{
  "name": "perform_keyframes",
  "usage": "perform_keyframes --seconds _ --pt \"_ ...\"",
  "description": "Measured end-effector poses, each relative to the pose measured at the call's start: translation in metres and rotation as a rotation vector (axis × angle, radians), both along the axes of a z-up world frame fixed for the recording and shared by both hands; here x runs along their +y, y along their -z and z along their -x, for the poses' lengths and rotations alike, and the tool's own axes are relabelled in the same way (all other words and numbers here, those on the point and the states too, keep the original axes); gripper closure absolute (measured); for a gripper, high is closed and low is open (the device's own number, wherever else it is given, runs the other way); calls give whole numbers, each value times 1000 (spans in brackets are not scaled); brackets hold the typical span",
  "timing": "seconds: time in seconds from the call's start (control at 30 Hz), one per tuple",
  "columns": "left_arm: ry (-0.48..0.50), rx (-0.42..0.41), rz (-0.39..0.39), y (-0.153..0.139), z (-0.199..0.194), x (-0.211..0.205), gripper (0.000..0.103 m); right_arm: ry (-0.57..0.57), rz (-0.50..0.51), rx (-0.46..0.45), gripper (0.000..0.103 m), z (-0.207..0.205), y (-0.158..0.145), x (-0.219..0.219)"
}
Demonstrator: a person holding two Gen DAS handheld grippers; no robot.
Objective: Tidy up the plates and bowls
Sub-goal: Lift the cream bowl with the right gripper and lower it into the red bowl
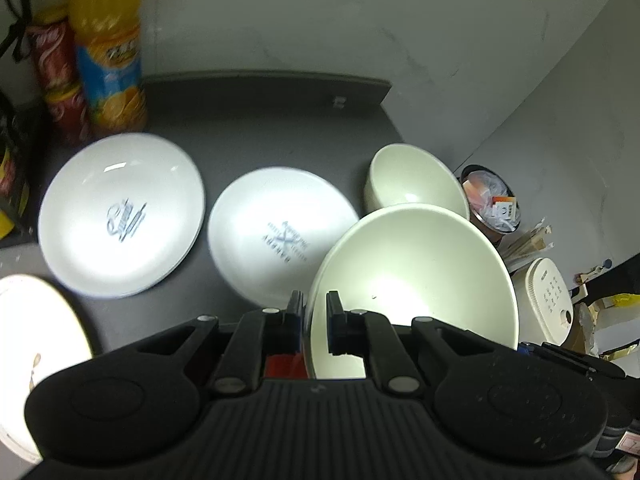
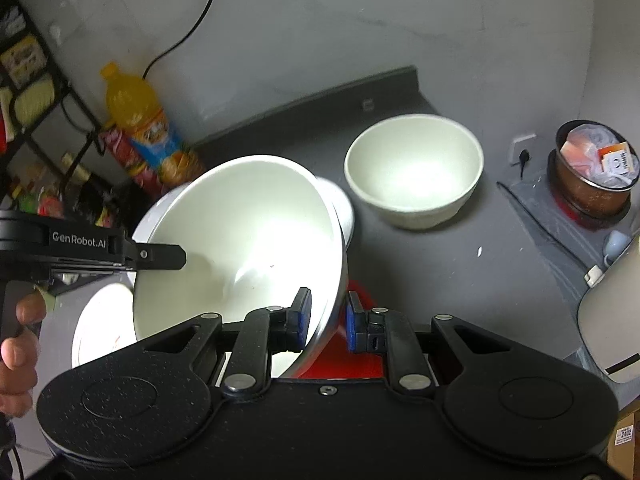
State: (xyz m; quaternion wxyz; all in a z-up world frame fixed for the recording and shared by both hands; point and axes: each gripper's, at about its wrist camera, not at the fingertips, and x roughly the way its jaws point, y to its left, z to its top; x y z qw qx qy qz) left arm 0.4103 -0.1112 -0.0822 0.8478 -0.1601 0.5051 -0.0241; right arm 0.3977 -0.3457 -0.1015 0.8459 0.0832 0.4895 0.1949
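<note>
a large cream bowl [image 1: 416,280] hangs tilted above the dark bench [image 1: 256,128], gripped from two sides: the left hand-held gripper [image 1: 312,308] is clamped on its near rim, one blue pad inside the wall and one outside, and the right hand-held gripper [image 2: 328,312] straddles the opposite rim, its pads close on either side, though whether both press the wall is hard to say. the right wrist view alone shows the left tool from the side, with a person's hand [image 2: 18,344] around its handle, and a second bowl [image 2: 414,170] standing upright on the bench well beyond the held one. the left wrist view alone lays out the plates: a printed white plate [image 1: 120,216] at left, another printed plate [image 1: 276,232] just beside it and partly behind the held bowl, and a third plate [image 1: 36,344] at the lower left edge. an orange drink bottle [image 1: 110,48] and a red can [image 1: 58,76] stand at the back wall. a bin of rubbish [image 2: 596,168] sits off the bench to the right.
</note>
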Motion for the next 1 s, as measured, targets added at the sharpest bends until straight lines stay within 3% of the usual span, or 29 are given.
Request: perform_keyframes --seconds 0.7,1.0 --pt "-8 177 21 58 7 4 91 -47 71 120 85 4 34 14" --pt "1 166 -2 60 6 2 90 -26 114 135 83 1 45 13"
